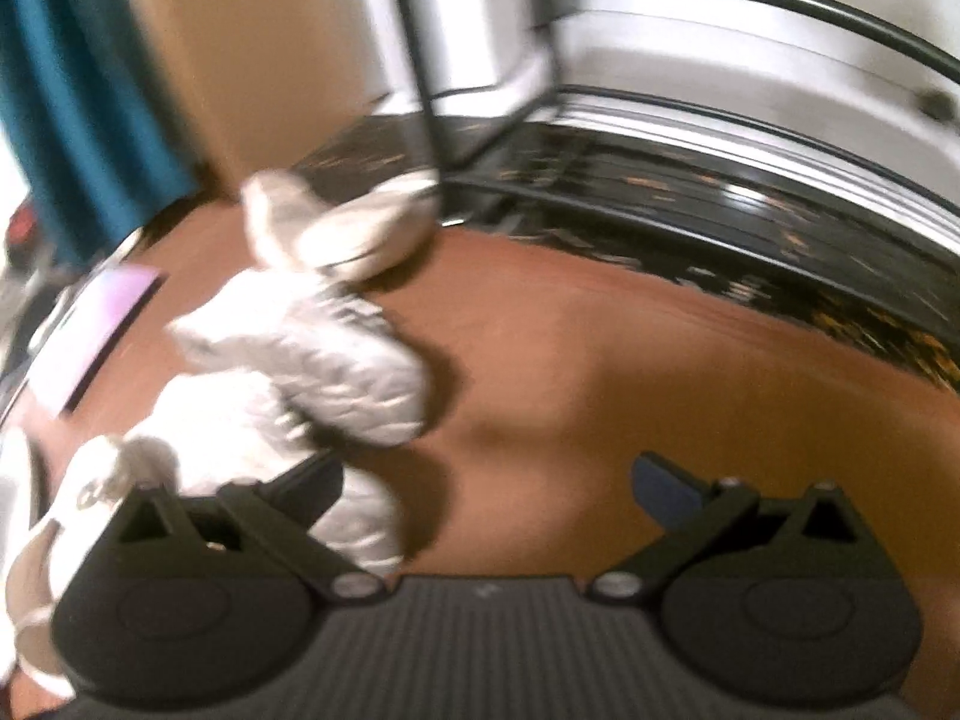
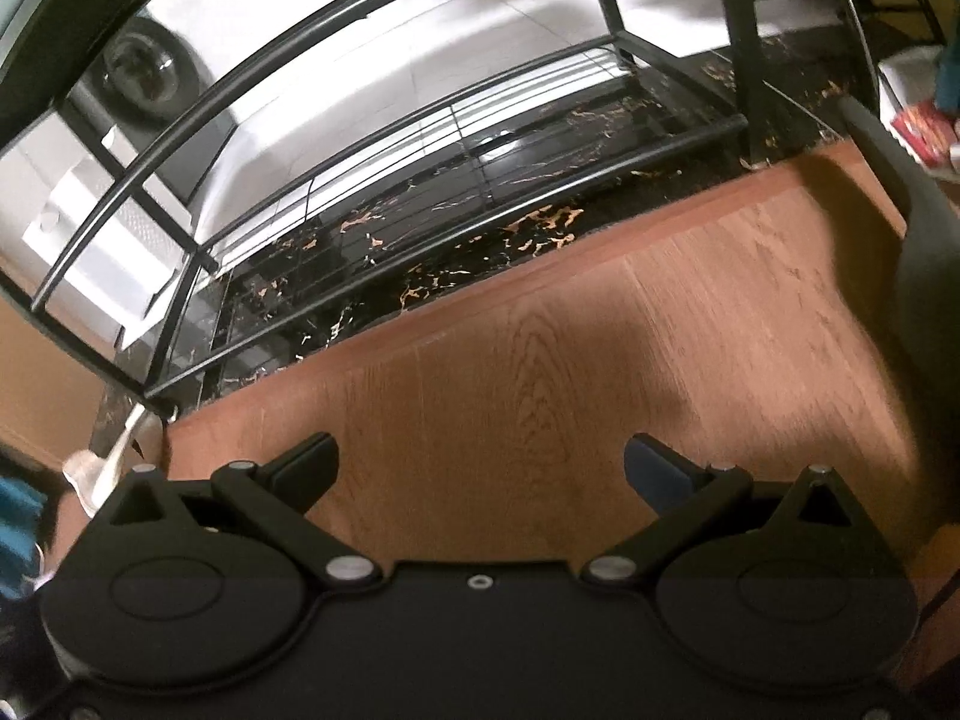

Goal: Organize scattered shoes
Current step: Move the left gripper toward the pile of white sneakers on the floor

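In the blurred left wrist view, silver-white quilted shoes (image 1: 336, 372) lie in a loose heap on the brown wooden floor (image 1: 600, 396), left of centre. A pale cream shoe (image 1: 366, 228) sits behind them, by the black metal rack's leg (image 1: 429, 90). My left gripper (image 1: 486, 480) is open, its left finger over the nearest silver shoe, nothing held. In the right wrist view my right gripper (image 2: 480, 468) is open above bare wood (image 2: 540, 348), facing the black wire shoe rack (image 2: 420, 138), whose low shelf holds nothing.
The rack stands on black marble flooring with gold veins (image 2: 456, 252). A teal curtain (image 1: 78, 120) hangs at the far left. A pink-white flat object (image 1: 96, 336) lies left of the shoes. A dark rounded object (image 2: 924, 276) is at the right edge, a red item (image 2: 924, 126) beyond it.
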A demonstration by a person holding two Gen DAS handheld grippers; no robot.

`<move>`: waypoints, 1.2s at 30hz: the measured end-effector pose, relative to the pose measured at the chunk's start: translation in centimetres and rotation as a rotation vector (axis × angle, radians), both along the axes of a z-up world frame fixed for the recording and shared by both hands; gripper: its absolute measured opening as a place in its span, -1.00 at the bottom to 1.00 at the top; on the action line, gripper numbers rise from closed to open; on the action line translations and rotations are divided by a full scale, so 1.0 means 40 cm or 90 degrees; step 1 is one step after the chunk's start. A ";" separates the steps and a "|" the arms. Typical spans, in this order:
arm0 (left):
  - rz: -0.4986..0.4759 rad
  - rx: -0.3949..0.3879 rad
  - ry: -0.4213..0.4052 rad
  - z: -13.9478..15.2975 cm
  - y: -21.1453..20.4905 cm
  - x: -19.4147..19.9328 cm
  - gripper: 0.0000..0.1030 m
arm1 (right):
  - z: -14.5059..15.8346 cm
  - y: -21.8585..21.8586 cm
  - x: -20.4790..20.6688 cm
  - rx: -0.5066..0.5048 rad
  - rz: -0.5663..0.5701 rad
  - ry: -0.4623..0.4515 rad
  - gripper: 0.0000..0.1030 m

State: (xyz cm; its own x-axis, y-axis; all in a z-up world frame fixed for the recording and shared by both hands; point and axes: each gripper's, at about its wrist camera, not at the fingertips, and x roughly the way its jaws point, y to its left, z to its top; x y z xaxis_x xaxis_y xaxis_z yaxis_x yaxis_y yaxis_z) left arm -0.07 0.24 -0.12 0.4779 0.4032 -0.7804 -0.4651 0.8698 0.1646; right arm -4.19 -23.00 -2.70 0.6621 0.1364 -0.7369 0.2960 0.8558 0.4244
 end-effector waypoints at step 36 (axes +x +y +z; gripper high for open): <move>0.170 -0.030 -0.011 -0.057 0.154 -0.047 0.98 | -0.007 -0.006 0.005 0.038 0.010 0.014 1.00</move>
State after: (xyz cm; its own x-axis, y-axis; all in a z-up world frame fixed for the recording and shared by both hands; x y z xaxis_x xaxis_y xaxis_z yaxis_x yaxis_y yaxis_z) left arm -1.94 6.41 -2.39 0.3731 0.4799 -0.7941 -0.6816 0.7225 0.1164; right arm -4.00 -23.22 -2.97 0.6433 0.1914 -0.7413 0.2918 0.8339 0.4685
